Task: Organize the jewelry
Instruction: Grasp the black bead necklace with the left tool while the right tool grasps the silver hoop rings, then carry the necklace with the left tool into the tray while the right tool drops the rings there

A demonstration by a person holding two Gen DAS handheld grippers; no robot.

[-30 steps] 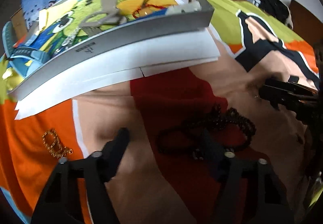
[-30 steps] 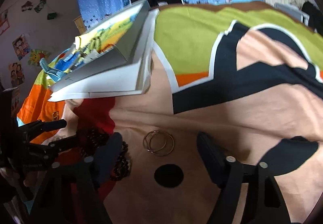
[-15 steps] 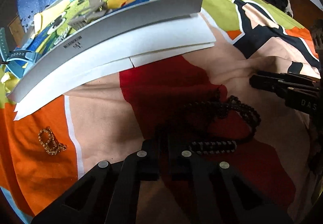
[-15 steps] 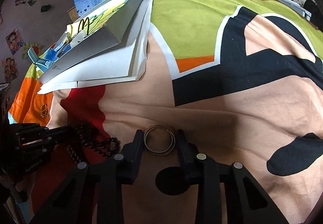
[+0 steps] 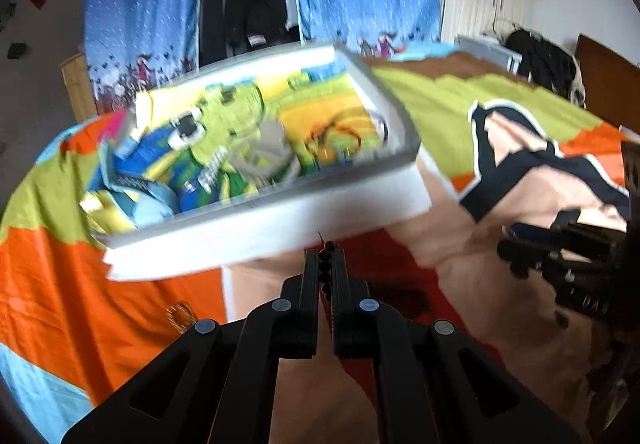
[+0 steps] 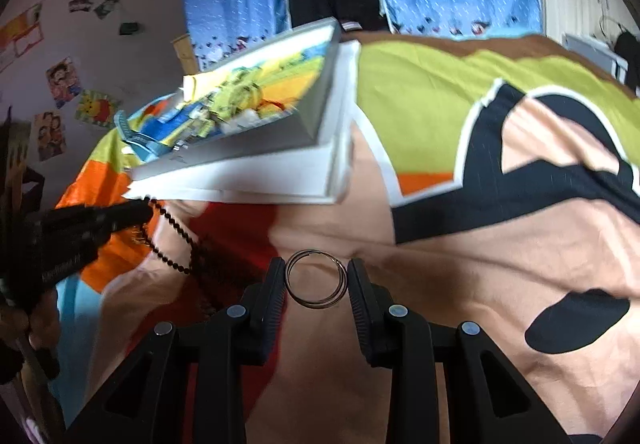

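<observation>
Black beaded necklace [image 6: 176,240] pinched between closed left tongs [image 5: 325,256], hanging slack to the patterned bedspread [image 6: 460,244]; set of thin metal bangle rings [image 6: 316,279] clamped across its width by right tongs [image 6: 316,282], clear of the bed. For clean delivery: lifting both high enough to clear the near wall of the shallow white cartoon-lined tray [image 5: 248,211], then releasing well inside. Open bedspread to the right; small gold chain [image 5: 180,316] lying left, apart.
</observation>
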